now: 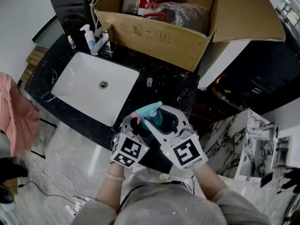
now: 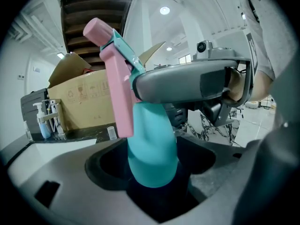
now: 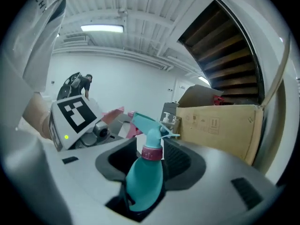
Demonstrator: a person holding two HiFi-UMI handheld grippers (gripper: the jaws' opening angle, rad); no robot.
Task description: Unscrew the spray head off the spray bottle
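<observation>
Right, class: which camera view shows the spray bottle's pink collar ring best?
The right gripper view: the collar ring shows clearly below the spray head. In the left gripper view a grey jaw covers it; in the head view it is too small.

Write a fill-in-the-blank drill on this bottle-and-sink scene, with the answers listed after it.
1. The left gripper is shut on the spray bottle, whose body is ____.
2. The spray head's trigger is ____.
3. The sink set in the black counter is ____.
4. Behind the sink stands an open ____ box.

Missing words: teal; pink; white; cardboard.
</observation>
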